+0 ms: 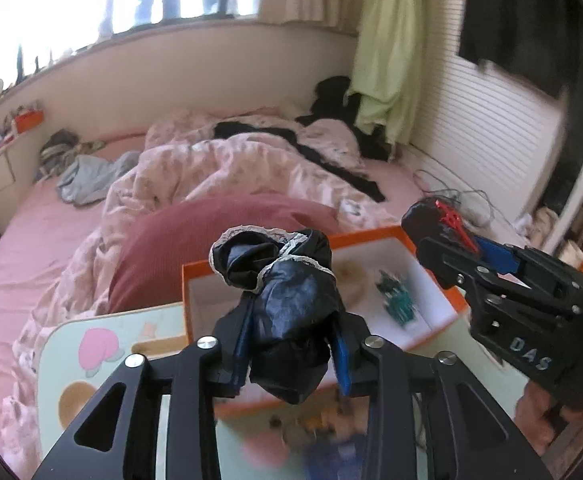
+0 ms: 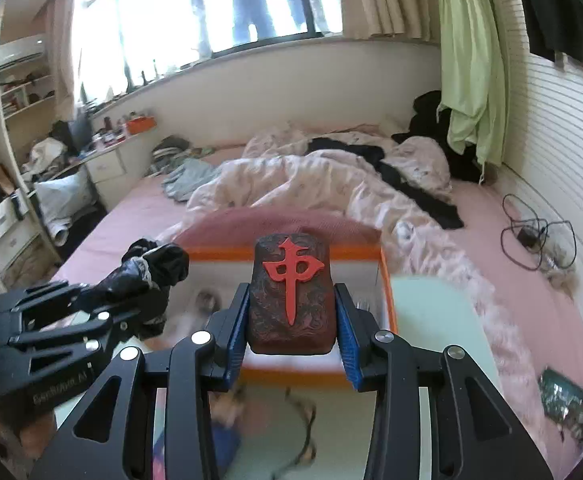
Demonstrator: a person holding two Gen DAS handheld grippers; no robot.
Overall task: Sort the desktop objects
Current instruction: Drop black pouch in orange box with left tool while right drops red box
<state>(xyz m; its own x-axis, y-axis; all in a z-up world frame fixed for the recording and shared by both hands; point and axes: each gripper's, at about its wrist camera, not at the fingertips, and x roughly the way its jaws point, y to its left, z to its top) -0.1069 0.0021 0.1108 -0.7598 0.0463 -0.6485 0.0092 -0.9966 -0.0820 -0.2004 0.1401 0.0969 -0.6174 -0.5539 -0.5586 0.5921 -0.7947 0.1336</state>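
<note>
Left gripper (image 1: 291,354), lower centre, jaws pinching a crumpled black lace-trimmed cloth (image 1: 279,276); right gripper (image 2: 291,330) jaws clamped on a dark tile with a red character (image 2: 291,292); both above the orange box (image 1: 423,240), mid-frame; best carried clear over the rim, then lowered, probably into separate corners, before easing grip.

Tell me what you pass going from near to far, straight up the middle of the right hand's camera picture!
Right gripper with its jaws shut on the dark block with the red sign → orange box → dark pink pillow → rumpled pink blanket → white wall under the window → window.
</note>
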